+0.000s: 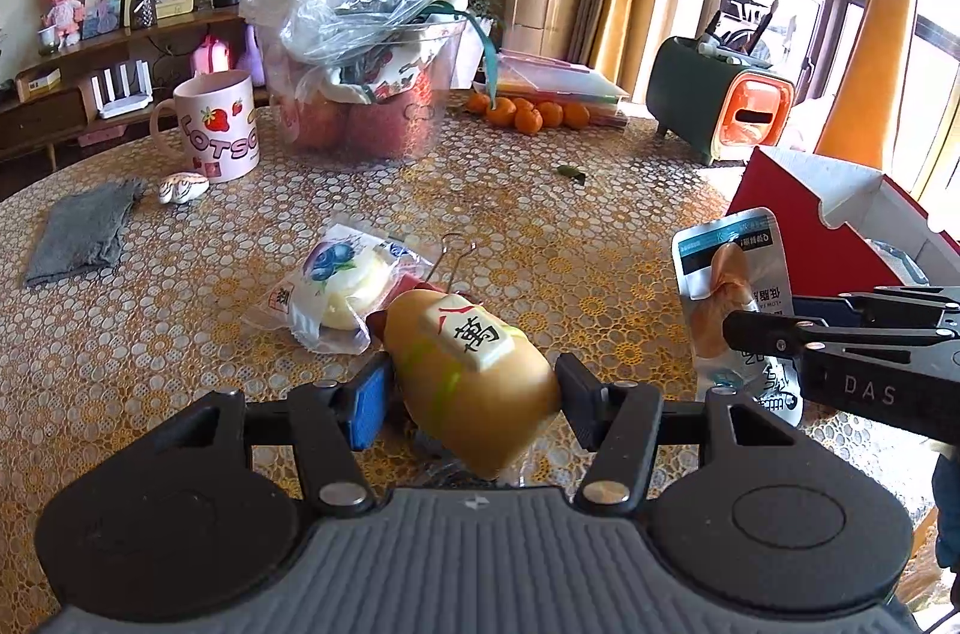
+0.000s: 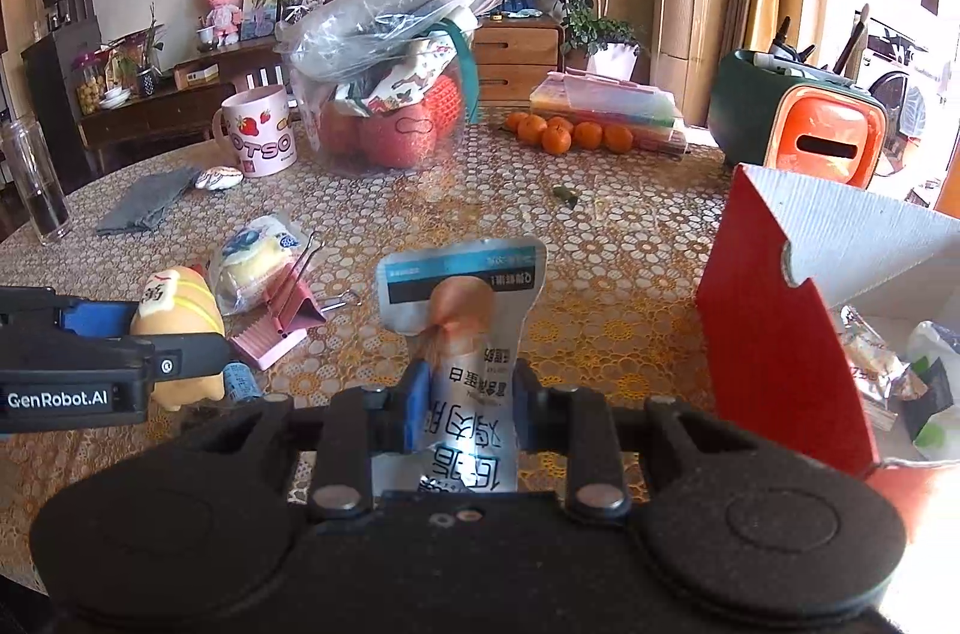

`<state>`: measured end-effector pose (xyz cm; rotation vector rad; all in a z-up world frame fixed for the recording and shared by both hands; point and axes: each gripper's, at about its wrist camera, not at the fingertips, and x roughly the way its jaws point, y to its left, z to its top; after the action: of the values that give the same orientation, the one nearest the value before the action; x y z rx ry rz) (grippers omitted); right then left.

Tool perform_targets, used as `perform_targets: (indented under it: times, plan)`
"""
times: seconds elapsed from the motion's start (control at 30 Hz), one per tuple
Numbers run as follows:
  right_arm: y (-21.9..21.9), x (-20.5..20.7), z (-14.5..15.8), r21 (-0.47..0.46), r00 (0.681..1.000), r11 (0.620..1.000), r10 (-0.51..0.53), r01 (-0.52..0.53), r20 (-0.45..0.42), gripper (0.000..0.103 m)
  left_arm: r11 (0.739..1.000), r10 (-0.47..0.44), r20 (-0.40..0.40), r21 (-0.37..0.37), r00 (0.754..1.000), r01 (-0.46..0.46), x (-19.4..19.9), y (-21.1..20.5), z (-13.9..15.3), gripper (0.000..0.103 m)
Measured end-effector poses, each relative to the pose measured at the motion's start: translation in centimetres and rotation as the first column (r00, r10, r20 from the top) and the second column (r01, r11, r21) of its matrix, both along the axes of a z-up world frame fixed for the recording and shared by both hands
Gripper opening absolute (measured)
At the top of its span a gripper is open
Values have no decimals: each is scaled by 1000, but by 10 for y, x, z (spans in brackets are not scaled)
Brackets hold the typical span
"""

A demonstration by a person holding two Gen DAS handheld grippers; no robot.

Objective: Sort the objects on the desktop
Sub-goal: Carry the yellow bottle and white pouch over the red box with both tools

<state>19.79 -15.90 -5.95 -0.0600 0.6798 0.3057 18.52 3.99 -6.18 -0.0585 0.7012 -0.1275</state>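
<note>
My left gripper (image 1: 471,385) is shut on a yellow squishy toy (image 1: 474,376) with a white mahjong tile on top, held above the table; the toy (image 2: 180,328) also shows at the left of the right wrist view. My right gripper (image 2: 468,403) is shut on a silver snack pouch (image 2: 465,328) with a blue band, lifted off the table; that pouch (image 1: 729,298) hangs at the right of the left wrist view. A wrapped blueberry bun (image 1: 342,286) lies on the table beyond the toy. A pink binder clip (image 2: 282,328) rests beside it.
A red and white open box (image 2: 774,334) holding snack packets stands at the right. Farther back are a pink mug (image 1: 216,133), a clear tub of fruit and bags (image 1: 366,94), several tangerines (image 1: 528,112), a green and orange holder (image 1: 720,106), a grey cloth (image 1: 84,232) and a glass jar (image 2: 33,190).
</note>
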Motion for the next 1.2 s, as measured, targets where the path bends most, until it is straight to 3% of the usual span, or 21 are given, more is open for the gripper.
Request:
perform_targets:
  times: [0.3,0.63,1.2]
  plan:
    - [-51,-14,39,60,999,997,-40,38,32,27,995,-96,56,-4,994,96,-4,-52,38,58]
    - [-115,-23,67,93,990,990,-113,105,88,27,978,-209,113,11,971,209,5,-128,73,58]
    - [-227,-20,71,114,958,960,-269,257,102,27,922,-388,112,61,915,383,27,-251,79,58]
